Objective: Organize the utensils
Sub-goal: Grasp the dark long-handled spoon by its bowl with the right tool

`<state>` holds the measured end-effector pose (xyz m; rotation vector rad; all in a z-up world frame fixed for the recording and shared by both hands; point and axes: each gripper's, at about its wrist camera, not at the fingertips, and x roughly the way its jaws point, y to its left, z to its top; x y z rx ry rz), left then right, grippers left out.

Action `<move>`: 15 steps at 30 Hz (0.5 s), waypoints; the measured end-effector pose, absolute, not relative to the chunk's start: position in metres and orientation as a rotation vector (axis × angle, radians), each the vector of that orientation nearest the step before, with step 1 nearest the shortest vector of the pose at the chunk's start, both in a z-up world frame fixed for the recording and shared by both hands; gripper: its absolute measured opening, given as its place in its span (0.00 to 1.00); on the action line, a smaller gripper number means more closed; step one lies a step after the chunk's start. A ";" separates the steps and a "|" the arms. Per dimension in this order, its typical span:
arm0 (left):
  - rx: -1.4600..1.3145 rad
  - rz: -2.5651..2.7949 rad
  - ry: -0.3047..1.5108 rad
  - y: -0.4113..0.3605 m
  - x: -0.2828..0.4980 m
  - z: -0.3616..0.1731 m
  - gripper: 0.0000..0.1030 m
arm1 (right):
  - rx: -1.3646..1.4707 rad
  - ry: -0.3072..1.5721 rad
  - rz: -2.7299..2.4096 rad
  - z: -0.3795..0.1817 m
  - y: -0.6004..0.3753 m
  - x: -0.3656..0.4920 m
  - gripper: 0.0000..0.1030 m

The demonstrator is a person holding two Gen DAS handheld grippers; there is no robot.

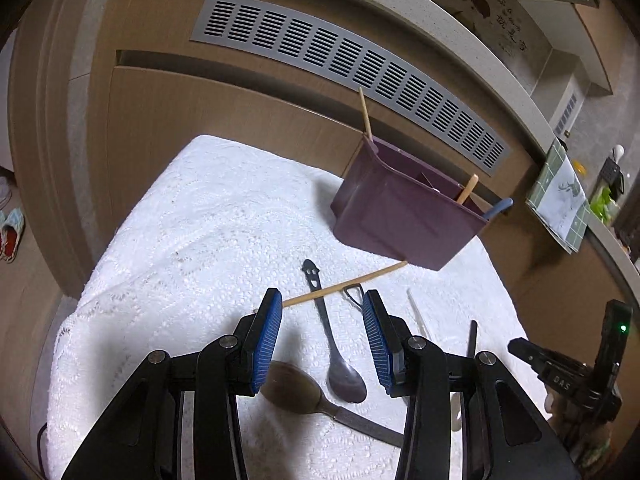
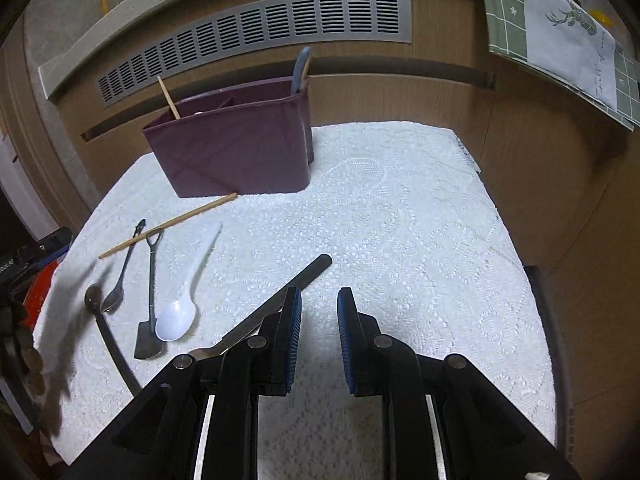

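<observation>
In the right view only, white spoon [image 2: 176,316].

Loose utensils crowd the desk's [image 2: 400,220] left side: wooden chopstick [image 2: 168,224], white spoon [image 2: 176,316], dark knife [image 2: 296,280]. The purple holder [image 2: 236,152] blocks the back left. The right half lies bare.

Dim indoor light, soft shadows, fisheye-warped edges.

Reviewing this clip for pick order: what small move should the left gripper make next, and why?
Probably ease the left gripper down and close on the metal spoon. Its jaws stand wide open and empty, the spoon's handle lies between them on the white cloth, and the purple caddy waits beyond.
</observation>
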<state>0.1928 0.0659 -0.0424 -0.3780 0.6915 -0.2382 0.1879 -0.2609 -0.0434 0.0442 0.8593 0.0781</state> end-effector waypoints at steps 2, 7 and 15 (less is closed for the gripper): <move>-0.373 -0.234 0.698 0.065 0.194 -0.044 0.42 | 0.053 0.864 0.079 -0.046 -0.260 0.189 0.17; -0.371 -0.218 0.706 0.065 0.195 -0.043 0.42 | 0.043 0.840 0.056 -0.041 -0.263 0.185 0.17; -0.406 -0.172 0.702 0.084 0.195 -0.046 0.42 | 0.011 0.844 0.013 -0.041 -0.269 0.182 0.17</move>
